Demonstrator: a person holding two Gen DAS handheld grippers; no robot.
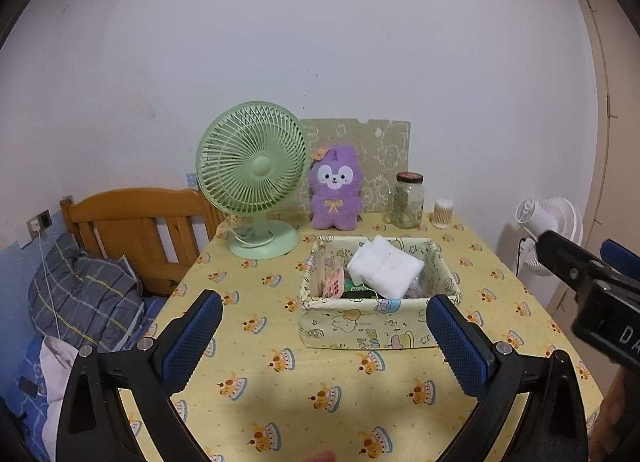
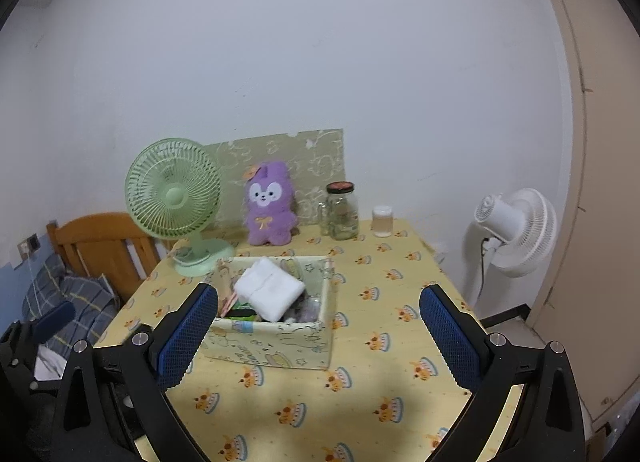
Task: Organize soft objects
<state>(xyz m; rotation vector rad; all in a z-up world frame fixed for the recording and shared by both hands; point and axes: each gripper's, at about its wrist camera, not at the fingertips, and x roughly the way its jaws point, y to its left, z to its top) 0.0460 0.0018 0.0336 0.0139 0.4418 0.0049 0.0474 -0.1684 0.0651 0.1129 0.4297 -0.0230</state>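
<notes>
A folded white towel lies on top of small items inside a yellow cartoon-print fabric box on the table; the towel and the box also show in the right wrist view. A purple plush bunny sits upright at the table's back against the wall, seen too in the right wrist view. My left gripper is open and empty, in front of the box. My right gripper is open and empty, in front of the box and a little right.
A green desk fan stands back left on the yellow tablecloth. A glass jar and a cotton-swab tub stand back right. A wooden headboard and bedding lie left. A white floor fan stands right.
</notes>
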